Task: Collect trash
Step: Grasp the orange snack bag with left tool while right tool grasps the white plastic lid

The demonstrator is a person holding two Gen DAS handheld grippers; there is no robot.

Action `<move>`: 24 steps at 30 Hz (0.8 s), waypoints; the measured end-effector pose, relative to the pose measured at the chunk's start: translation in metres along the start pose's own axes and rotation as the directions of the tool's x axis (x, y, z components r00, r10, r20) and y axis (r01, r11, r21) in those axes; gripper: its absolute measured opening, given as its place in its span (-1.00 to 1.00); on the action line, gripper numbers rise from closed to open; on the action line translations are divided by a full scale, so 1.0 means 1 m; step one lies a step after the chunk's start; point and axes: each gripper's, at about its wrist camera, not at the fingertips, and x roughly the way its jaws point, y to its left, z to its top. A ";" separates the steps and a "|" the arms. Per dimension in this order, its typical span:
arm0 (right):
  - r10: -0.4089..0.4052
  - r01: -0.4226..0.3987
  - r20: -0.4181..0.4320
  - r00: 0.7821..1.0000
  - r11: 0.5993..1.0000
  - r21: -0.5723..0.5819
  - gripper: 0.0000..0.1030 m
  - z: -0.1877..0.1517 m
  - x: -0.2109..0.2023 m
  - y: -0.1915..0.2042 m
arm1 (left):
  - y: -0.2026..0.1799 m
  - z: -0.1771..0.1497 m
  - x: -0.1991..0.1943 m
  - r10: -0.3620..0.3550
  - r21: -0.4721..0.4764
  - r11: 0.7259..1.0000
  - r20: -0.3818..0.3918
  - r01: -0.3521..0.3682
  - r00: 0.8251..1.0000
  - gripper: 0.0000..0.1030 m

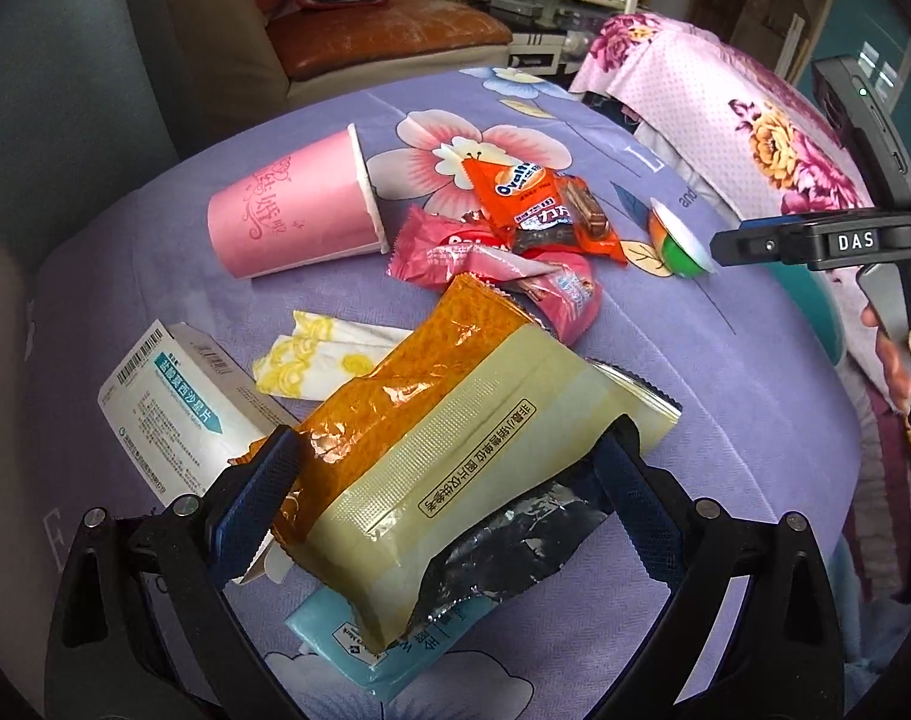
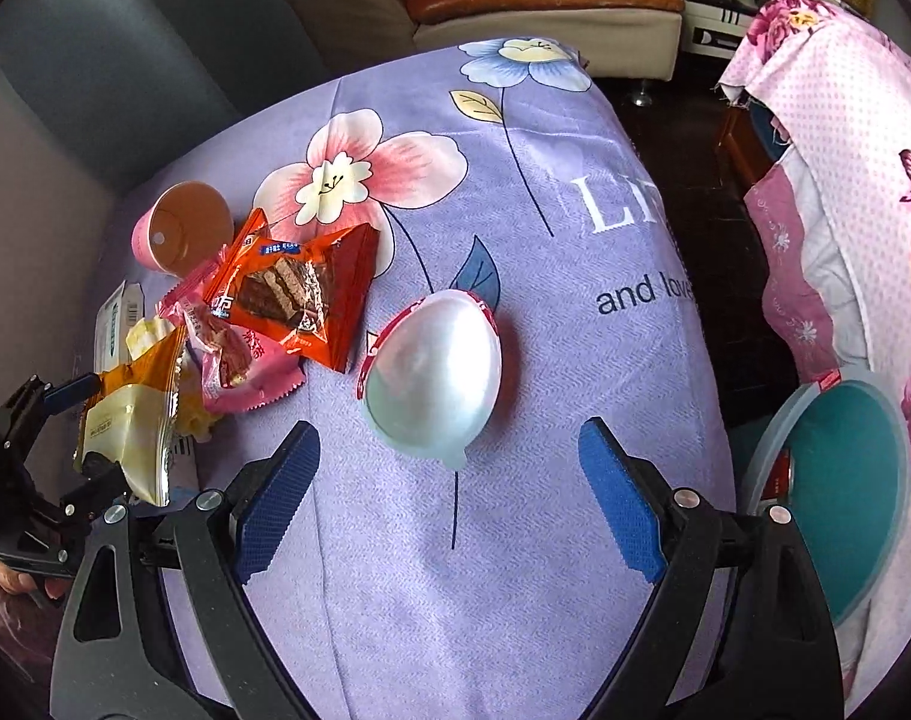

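Note:
My left gripper [image 1: 449, 480] is shut on an orange and cream snack bag [image 1: 455, 438], held just above the purple flowered cloth [image 1: 725, 420]; the bag also shows in the right wrist view [image 2: 131, 420]. My right gripper [image 2: 449, 480] is open and empty, just short of a white egg-shaped plastic cup [image 2: 434, 372] lying mouth down on the cloth. That cup is beside the right gripper's tip in the left wrist view [image 1: 677, 240]. An orange Ovaltine wrapper [image 1: 545, 204], pink wrappers [image 1: 503, 264] and a tipped pink paper cup [image 1: 299, 210] lie beyond.
A white medicine box [image 1: 167, 408], a yellow-patterned tissue [image 1: 323, 360] and a light blue wipes pack [image 1: 383, 654] lie near the left gripper. A teal bin with a clear liner [image 2: 839, 492] stands right of the table. A pink flowered cloth [image 2: 845, 180] covers furniture at right.

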 end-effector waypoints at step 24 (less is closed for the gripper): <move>0.053 -0.053 0.044 0.998 0.999 -0.009 0.05 -0.031 -0.010 0.005 | -0.017 -0.003 -0.010 -0.017 -0.100 0.995 0.036 0.021 0.999 -0.34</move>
